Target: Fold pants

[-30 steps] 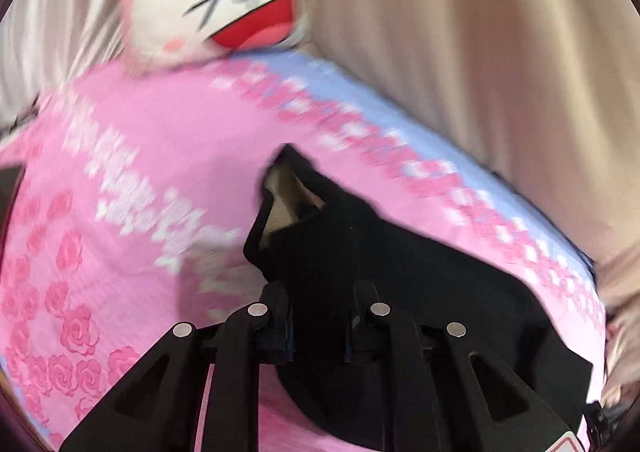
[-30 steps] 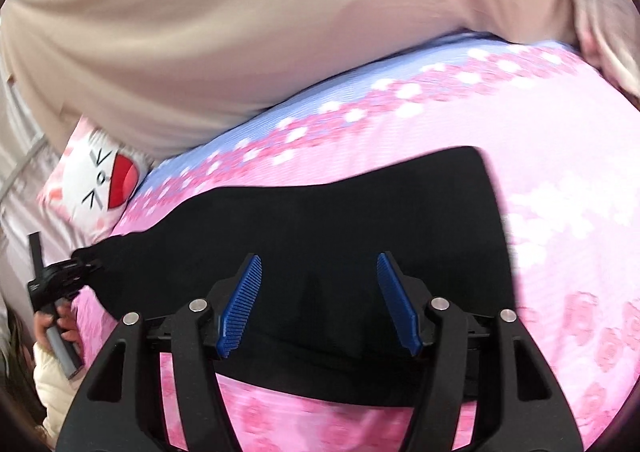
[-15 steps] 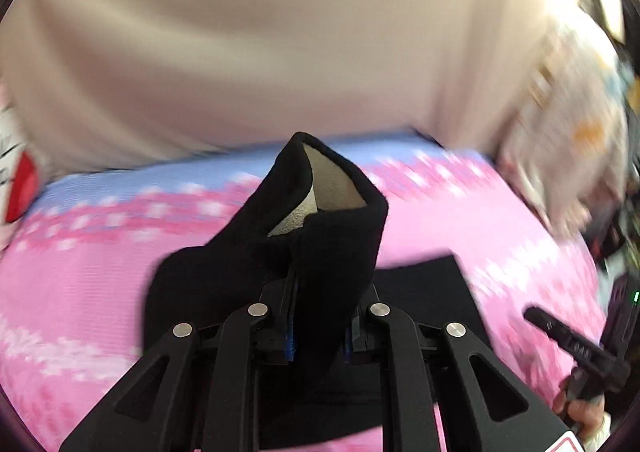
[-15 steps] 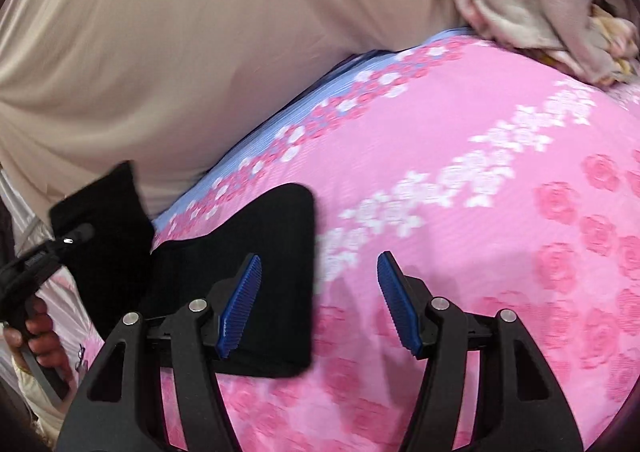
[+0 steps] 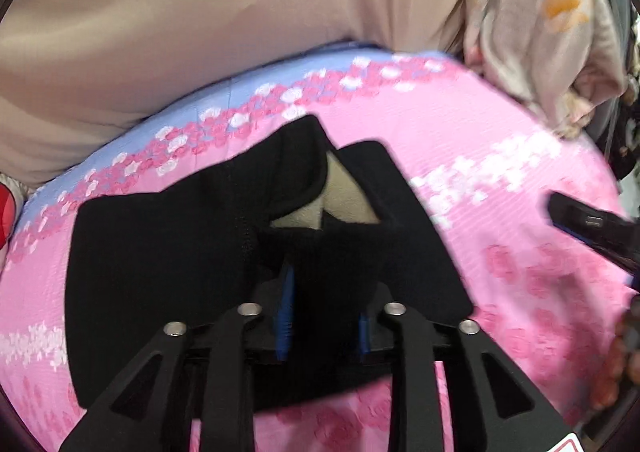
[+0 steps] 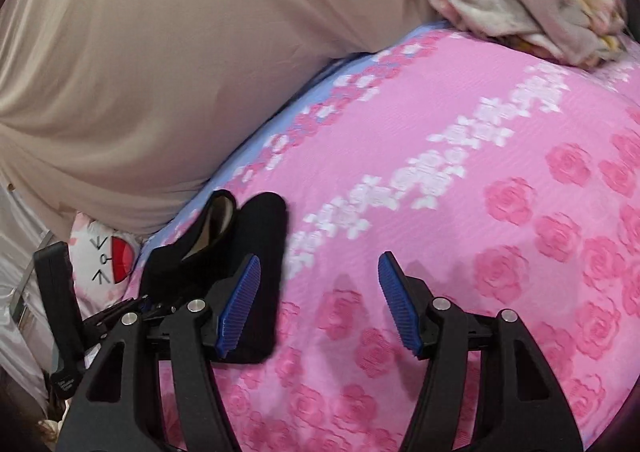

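The left gripper (image 5: 322, 316) has its fingertips buried in the black pants (image 5: 160, 272), so only slivers of blue pad show, and the cloth's near edge disappears behind the frame. At the left view's right edge the right gripper (image 5: 592, 228) is a dark blur, cut off. The cartoon pillow (image 6: 102, 260) peeks out half-hidden under the beige curtain (image 6: 180, 71).

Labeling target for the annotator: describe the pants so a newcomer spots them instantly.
Find the pink rose-print bedspread covering the bed. On it, just ahead of the left gripper, lie the black pants, partly folded, pale lining showing at one turned-back edge. They are the only black cloth there.
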Available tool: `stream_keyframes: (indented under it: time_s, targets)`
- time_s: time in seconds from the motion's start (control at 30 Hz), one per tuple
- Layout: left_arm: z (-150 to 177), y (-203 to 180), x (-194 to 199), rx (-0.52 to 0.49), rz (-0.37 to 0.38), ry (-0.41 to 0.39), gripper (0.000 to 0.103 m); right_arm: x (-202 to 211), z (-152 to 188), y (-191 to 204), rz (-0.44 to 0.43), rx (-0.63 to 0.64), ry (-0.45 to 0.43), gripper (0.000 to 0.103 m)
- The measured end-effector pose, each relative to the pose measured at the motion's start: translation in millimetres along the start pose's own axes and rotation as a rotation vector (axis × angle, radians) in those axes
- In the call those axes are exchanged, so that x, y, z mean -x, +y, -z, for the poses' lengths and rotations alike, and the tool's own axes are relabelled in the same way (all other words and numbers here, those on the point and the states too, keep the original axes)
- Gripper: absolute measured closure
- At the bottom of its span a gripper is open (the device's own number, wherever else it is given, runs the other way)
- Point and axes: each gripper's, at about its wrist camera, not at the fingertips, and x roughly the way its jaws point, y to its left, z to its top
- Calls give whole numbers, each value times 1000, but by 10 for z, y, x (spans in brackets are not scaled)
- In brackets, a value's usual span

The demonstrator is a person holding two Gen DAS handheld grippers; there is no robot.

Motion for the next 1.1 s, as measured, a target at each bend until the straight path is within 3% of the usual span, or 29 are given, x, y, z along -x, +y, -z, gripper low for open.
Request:
stream_keyframes:
  time_s: [0.07,0.13,0.2,0.3,0.4,0.67,0.77,0.83,0.9,1.0,1.1]
  targets:
    - [7,69,231,14,25,-30,71,-56,-47,116,-26,30,10,41]
    - [17,149,457,32,106,-82,37,-146,-70,241,-97,27,37,33]
    - [26,167,666,10,133,-152,15,-266,-89,368,-177,20,71,30]
    - [53,73,828,-93,59,-222,15,-468,-92,562,-210,36,126,30]
    - [77,202,924,-88,-8,-245,15,-636,-25,739,-194,81,203,30]
    - [285,1325,734,187,-183,-107,15,-1125,124,1034,-160,183,328,24]
    - [427,1718,678,298,-205,-63,16,-1282,185,1107,-69,246,336,33]
    - [507,1887,682,332,-233,-53,16,-1346,215,1110,-70,238,344,52]
    - [581,2026,631,352,-286,-29,16,-1357,235,1184,-106,231,353,81]
    - [617,2162,556,379,-299,-3,16,-1247,186,1453,-76,305,295,84]
    - [615,2230,564,394,-301,-4,16,-1005,-20,1448,-50,295,226,84]
